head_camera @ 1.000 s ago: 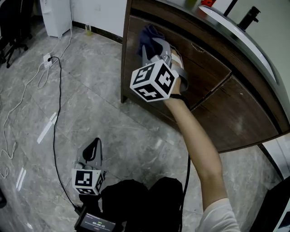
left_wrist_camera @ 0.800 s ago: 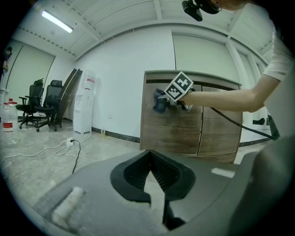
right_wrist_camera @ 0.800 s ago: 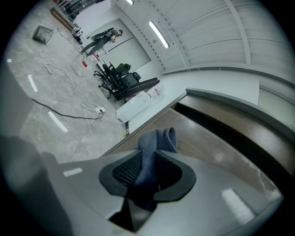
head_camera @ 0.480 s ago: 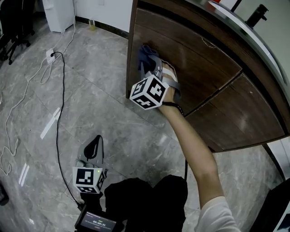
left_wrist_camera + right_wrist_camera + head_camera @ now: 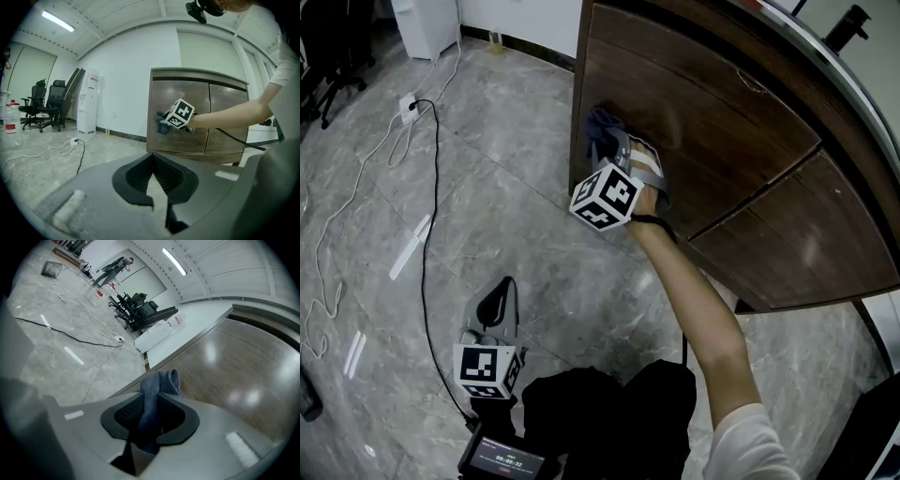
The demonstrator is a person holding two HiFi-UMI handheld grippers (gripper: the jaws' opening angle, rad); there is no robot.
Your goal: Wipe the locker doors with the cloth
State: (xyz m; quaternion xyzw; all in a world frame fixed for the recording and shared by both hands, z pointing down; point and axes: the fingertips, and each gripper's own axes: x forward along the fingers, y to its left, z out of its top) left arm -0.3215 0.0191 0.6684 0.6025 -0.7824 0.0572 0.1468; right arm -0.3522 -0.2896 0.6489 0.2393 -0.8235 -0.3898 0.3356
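My right gripper (image 5: 614, 150) is shut on a dark blue cloth (image 5: 600, 124) and holds it against the left locker door (image 5: 703, 112), low down and near the door's left edge. In the right gripper view the cloth (image 5: 157, 383) sticks out between the jaws (image 5: 151, 401), bunched against the glossy brown door (image 5: 234, 362). The right door (image 5: 806, 244) adjoins it. My left gripper (image 5: 497, 298) hangs low over the floor, shut with nothing in it (image 5: 152, 157). It looks toward the locker, where the cloth (image 5: 161, 125) shows on the door (image 5: 168, 93).
A black cable (image 5: 431, 234) runs over the grey stone floor from a power strip (image 5: 411, 105). White strips (image 5: 411, 246) lie on the floor. A white water dispenser (image 5: 88, 101), office chairs (image 5: 47, 101) and a bottle (image 5: 13, 124) stand to the left. A black device with a screen (image 5: 502, 457) sits below me.
My right gripper has slid down the left door with the cloth, from the upper part to the lower part. The left gripper has stayed put.
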